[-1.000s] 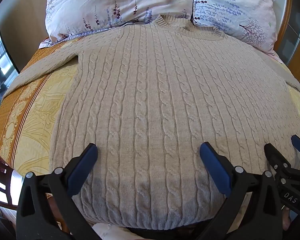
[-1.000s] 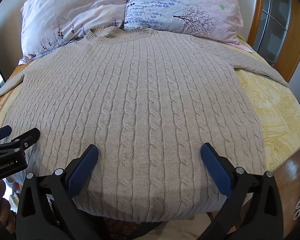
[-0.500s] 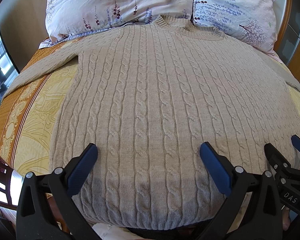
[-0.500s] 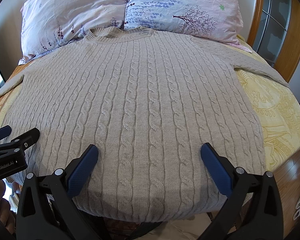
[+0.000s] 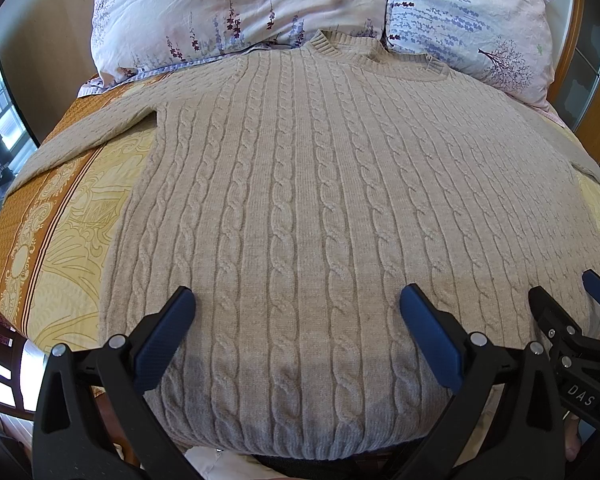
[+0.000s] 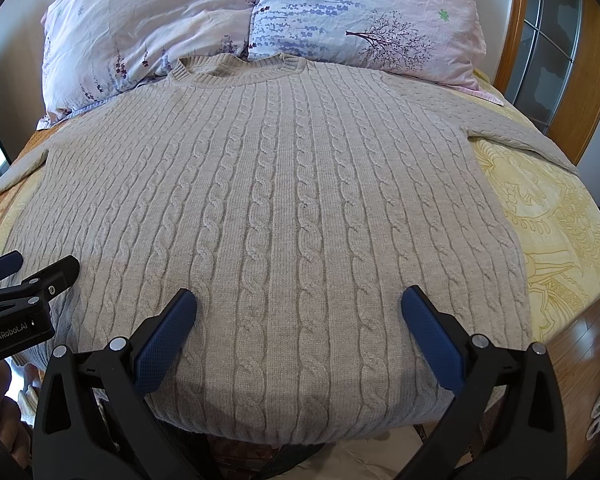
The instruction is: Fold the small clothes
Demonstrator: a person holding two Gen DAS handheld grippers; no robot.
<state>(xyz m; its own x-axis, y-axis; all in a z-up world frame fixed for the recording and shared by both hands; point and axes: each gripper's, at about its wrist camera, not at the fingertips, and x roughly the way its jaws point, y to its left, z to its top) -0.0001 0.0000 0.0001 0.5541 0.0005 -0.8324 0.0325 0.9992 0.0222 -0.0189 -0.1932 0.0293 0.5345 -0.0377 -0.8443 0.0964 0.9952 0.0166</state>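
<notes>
A beige cable-knit sweater (image 5: pixel 308 208) (image 6: pixel 276 208) lies flat and face up on the bed, collar toward the pillows, hem at the near edge, sleeves spread to both sides. My left gripper (image 5: pixel 296 300) hovers open over the hem's left half, nothing between its blue pads. Over the hem's right half my right gripper (image 6: pixel 298 300) stands open too, and empty. In the left wrist view the right gripper (image 5: pixel 568 308) shows at the right edge; in the right wrist view the left gripper (image 6: pixel 32 272) shows at the left edge.
Two floral pillows (image 5: pixel 236 12) (image 6: pixel 364 16) lean behind the collar. The yellow and orange bedspread (image 5: pixel 60 216) (image 6: pixel 560 220) shows on both sides. A wooden headboard and glass door (image 6: pixel 556 48) stand at the right; wood floor (image 6: pixel 580 364) lies beside the bed.
</notes>
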